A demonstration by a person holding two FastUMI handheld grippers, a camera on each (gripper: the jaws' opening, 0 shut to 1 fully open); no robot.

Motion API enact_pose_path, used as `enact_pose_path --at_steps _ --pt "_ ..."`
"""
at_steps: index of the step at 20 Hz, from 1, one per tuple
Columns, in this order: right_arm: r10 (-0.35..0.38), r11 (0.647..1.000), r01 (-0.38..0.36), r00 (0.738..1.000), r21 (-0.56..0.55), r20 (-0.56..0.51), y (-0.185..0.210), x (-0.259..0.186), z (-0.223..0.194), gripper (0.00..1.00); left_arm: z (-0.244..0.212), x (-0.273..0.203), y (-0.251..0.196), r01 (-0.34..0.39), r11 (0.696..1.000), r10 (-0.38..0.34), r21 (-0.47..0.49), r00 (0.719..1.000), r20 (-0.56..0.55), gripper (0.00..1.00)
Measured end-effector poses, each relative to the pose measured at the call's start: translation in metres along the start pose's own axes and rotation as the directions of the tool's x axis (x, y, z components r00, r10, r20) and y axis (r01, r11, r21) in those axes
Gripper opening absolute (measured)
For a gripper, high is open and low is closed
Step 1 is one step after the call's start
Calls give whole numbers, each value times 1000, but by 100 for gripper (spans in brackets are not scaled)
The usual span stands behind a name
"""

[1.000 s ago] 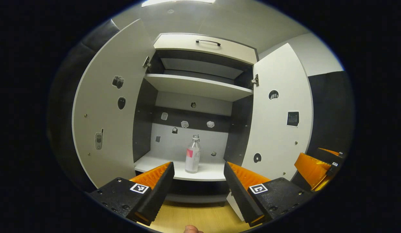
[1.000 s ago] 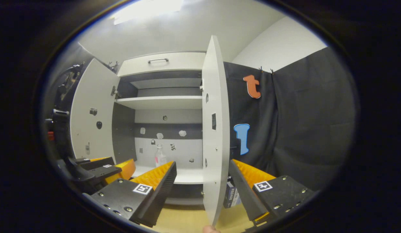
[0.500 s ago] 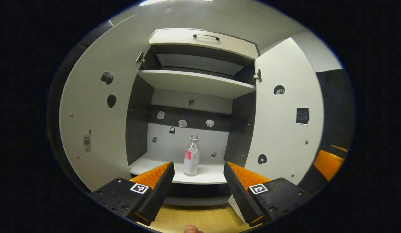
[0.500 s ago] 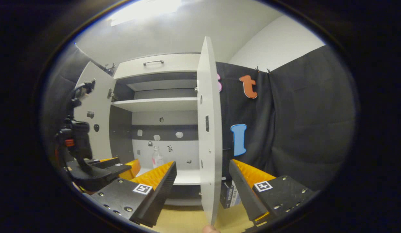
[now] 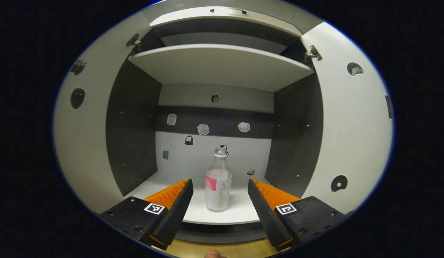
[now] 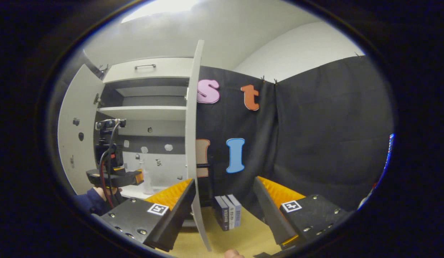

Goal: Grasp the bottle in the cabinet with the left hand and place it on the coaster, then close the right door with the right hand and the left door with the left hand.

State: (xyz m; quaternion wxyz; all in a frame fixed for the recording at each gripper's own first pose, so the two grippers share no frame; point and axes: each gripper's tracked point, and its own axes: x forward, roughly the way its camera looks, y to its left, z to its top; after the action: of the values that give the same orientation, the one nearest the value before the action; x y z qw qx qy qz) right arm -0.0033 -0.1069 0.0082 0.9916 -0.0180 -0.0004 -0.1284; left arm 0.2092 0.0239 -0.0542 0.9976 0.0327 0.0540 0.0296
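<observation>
None of the three steps is finished as far as I can judge: the bottle (image 5: 218, 182) stands upright on the lower shelf (image 5: 236, 213) of the cabinet, near its front edge, and both doors hang wide. My left gripper (image 5: 219, 200) sits just short of that shelf with its fingers spread apart, the bottle lined up in the gap between them but farther in, not touched. My right gripper (image 6: 225, 204) is also spread and holds nothing; the thin edge of the right door (image 6: 193, 143) rises between its fingers, so I cannot tell whether either finger touches the door. I cannot make out the coaster, so the drop spot is unknown to me. The lower bay gives me generous room on either side of the bottle and overhead below the upper shelf (image 5: 222, 64). On the way out I must mind the shelf lip. Three books (image 6: 229, 211) stand on the wooden surface past the right door, behind its swing.
</observation>
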Motion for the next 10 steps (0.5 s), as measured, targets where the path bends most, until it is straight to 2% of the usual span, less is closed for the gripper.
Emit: enact_pose_path --at_steps 5,10 --pt "-77 997 77 997 -28 -18 -23 19 -7 98 -17 63 5 -31 999 32 11 999 -41 96" --pt "-90 996 89 995 -31 -43 -26 33 -16 98 -30 90 7 -42 999 44 21 995 -86 94"
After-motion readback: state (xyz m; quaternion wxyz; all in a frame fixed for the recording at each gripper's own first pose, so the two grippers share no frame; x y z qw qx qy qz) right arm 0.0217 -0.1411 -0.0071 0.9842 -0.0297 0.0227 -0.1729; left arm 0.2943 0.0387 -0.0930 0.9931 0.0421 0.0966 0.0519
